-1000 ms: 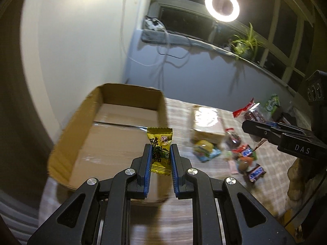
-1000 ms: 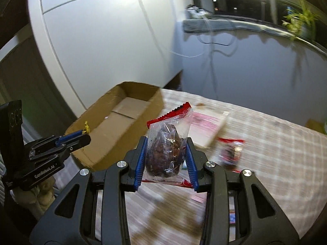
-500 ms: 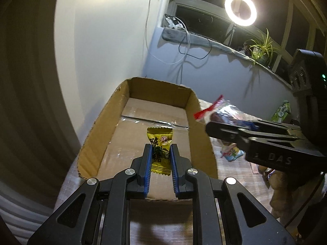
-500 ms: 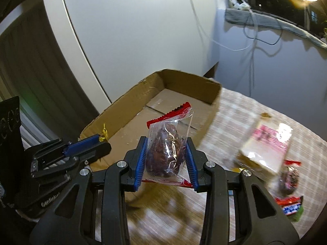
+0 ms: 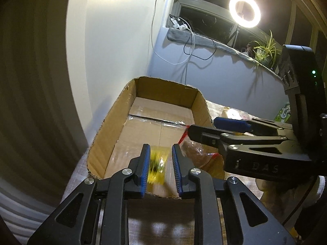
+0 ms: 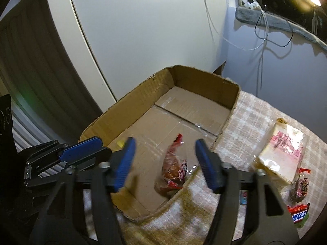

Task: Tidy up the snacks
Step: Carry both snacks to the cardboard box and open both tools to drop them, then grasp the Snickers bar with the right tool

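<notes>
An open cardboard box [image 5: 141, 94] [image 6: 204, 83] stands on the checked tablecloth. My left gripper [image 5: 161, 167] is open over the box's near end; a yellow candy [image 5: 156, 169] shows blurred between its blue pads, loose and falling. My right gripper [image 6: 165, 157] is open wide above the box; a clear red-edged bag of brown snack [image 6: 173, 169] lies on the box floor below it and also shows in the left wrist view [image 5: 194, 153]. The right gripper [image 5: 231, 130] reaches in from the right there; the left gripper [image 6: 81, 149] shows at the box's left rim.
A wrapped sandwich pack [image 6: 280, 151], a small dark snack bag [image 6: 300, 187] and a Snickers bar [image 6: 298, 214] lie on the cloth right of the box. A white wall stands behind, with cables, a ring light [image 5: 244, 11] and a plant [image 5: 265, 49] at the window sill.
Both grippers moved over the box and opened. The red-edged snack bag dropped onto the box floor, and the yellow candy slipped free of the left pads.
</notes>
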The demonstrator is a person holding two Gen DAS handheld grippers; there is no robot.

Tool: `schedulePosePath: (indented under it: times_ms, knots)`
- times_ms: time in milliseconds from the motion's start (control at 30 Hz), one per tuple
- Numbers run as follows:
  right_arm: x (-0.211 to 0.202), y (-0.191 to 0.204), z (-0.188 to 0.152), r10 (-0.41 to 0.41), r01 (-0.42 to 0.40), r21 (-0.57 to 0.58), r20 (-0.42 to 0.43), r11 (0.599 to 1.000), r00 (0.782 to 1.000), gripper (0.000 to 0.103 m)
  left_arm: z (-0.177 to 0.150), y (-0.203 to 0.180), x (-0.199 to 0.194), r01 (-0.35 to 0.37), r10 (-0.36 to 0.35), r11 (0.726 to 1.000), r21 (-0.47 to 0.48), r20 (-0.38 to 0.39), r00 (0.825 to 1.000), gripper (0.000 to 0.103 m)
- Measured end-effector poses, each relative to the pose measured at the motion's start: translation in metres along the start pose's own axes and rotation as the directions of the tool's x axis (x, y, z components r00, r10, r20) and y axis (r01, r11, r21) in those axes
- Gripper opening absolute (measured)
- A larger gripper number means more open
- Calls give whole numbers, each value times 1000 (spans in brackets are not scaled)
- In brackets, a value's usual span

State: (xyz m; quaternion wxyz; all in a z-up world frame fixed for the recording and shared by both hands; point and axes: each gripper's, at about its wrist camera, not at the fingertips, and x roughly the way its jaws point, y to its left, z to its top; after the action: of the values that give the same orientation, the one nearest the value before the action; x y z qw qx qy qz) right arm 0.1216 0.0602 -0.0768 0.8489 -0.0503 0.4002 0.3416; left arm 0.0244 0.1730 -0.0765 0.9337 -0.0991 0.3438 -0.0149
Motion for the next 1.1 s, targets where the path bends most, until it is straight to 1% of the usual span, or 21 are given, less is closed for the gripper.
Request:
schedulePosePath:
  times_ms: [67, 267, 433, 667, 800, 933, 1000, 1033, 1067, 1100]
  knots:
    - [-4, -2, 0, -4, 4, 6, 6, 1000, 1000, 66, 0, 0, 0, -4, 4, 1000, -6, 1, 1000, 25]
    - [-18, -11, -5, -16, 15, 21, 19, 1000, 1000, 66, 0, -2, -4, -3, 3, 1000, -12, 6, 1000, 25]
    - [-39, -24, -14, -35, 34, 39, 37, 999, 999, 66, -1, -11, -7, 8, -8, 1000, -9, 13, 1000, 25]
    - [-77, -52, -36, -86, 82, 75, 62, 994, 994, 66, -4, -38, -8, 41, -41, 999, 24, 6, 999, 25]
    - [-101, -79, -52, -121, 112, 117, 73, 987, 990, 66, -5, -59, -6, 66, -66, 997, 49, -4, 998, 25]
    - [-120, -105, -70, -164, 153, 151, 65, 977, 984, 67, -7, -78, -1, 92, -91, 993, 72, -19, 996, 25]
    - [-128, -119, -81, -190, 178, 169, 56, 969, 980, 67, -8, -86, 2, 104, -102, 991, 82, -29, 994, 29]
    - [-132, -126, -87, -203, 191, 179, 50, 965, 978, 67, -9, -91, 3, 109, -107, 990, 86, -32, 994, 35]
    - [-135, -133, -92, -214, 203, 188, 44, 961, 976, 68, -9, -95, 4, 115, -112, 989, 90, -37, 993, 38]
    - [-138, -138, -96, -223, 211, 195, 38, 958, 974, 68, -10, -98, 6, 121, -117, 988, 94, -41, 992, 38]
